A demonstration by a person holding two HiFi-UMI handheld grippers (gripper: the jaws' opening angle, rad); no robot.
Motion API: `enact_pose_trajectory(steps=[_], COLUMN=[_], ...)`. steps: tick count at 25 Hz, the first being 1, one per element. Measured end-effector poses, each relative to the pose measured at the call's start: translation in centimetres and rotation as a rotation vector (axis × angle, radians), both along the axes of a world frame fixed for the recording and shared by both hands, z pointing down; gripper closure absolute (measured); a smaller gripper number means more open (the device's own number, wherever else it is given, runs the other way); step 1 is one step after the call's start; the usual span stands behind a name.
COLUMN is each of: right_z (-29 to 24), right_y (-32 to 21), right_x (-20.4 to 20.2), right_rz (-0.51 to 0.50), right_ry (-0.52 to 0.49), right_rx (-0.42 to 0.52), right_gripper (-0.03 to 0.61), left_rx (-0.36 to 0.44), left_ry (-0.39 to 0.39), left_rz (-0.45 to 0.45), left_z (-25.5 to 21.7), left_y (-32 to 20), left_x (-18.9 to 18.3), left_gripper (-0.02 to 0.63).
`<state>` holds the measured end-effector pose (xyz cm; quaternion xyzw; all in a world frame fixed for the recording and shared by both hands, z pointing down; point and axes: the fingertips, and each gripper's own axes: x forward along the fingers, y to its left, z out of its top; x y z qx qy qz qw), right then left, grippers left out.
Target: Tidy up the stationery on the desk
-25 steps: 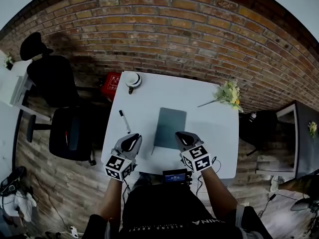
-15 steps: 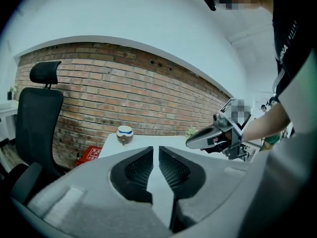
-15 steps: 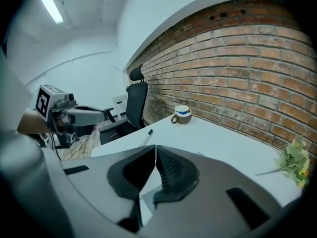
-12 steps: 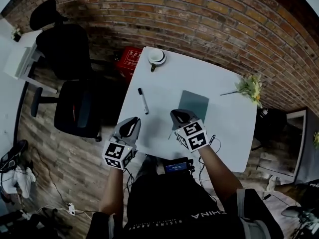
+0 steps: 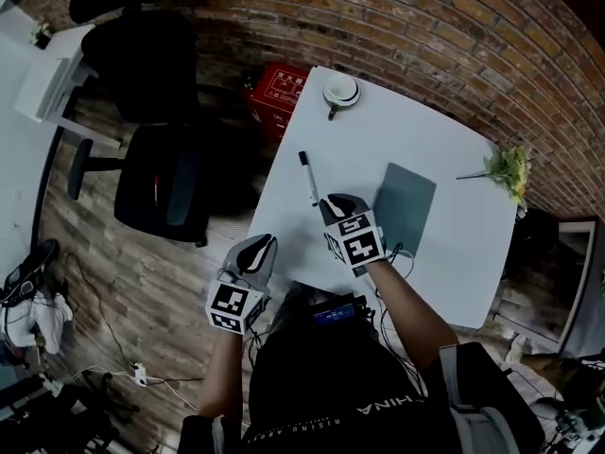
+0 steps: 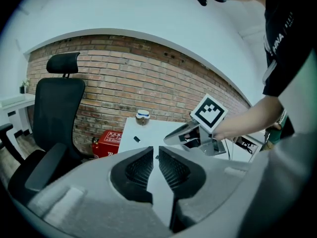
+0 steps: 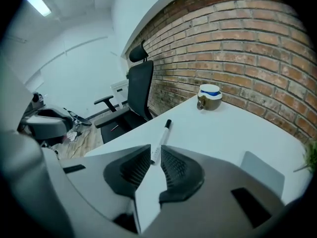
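Observation:
A black-capped white marker pen (image 5: 308, 176) (image 7: 161, 138) lies on the white table (image 5: 435, 140), left of a grey notebook (image 5: 405, 208) (image 7: 262, 172). My right gripper (image 5: 331, 202) (image 7: 154, 155) points down at the pen's near end. Its jaws have just been opening: they stand a little apart, the pen's tip shows in the gap, and the pads do not press on it. My left gripper (image 5: 263, 245) (image 6: 156, 152) hovers at the table's front left edge, jaws almost together with nothing between them. The left gripper view also shows the right gripper (image 6: 198, 133).
A cup (image 5: 340, 90) (image 7: 209, 97) (image 6: 142, 116) stands at the table's far edge and a flower sprig (image 5: 506, 168) at its right. A black office chair (image 5: 161, 192) (image 7: 141, 86) and a red box (image 5: 281, 91) stand on the floor to the left.
Both grippers have moved left across the table. The right one left the notebook and now sits at the pen's near end. The left one has gone out to the table's left edge.

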<state>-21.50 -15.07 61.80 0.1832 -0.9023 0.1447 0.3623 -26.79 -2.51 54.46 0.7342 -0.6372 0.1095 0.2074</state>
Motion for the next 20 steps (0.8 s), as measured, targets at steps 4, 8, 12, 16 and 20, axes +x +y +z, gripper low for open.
enact_pose_trajectory(steps=[4, 8, 12, 16, 20], right_z=[2.2, 4.3, 5.9, 6.6, 6.6], right_y=[-0.7, -0.9, -1.0, -0.9, -0.8], right_x=[-1.9, -3.2, -3.7, -4.0, -4.1], right_rz=[0.033, 0.069, 0.097, 0.108, 0.098], right_ry=[0.039, 0.079, 0.134, 0.163, 0.171], right_rx=[-0.017, -0.029, -0.028, -0.027, -0.034], right_gripper=[0.488, 0.474, 0.474, 0.476, 0.502], left_rx=[-0.032, -0.059, -0.071, -0.078, -0.075], left_ry=[0.007, 0.010, 0.021, 0.029, 0.029], left_rz=[-0.024, -0.047, -0.056, -0.045, -0.030], left_z=[1.4, 2.4, 3.1, 3.5, 3.5], left_y=[1.4, 2.6, 3.2, 3.1, 2.5], left_x=[-1.9, -3.7, -4.6, -4.6, -4.2], left_gripper=[0.571, 0.572, 0.572, 0.571, 0.572])
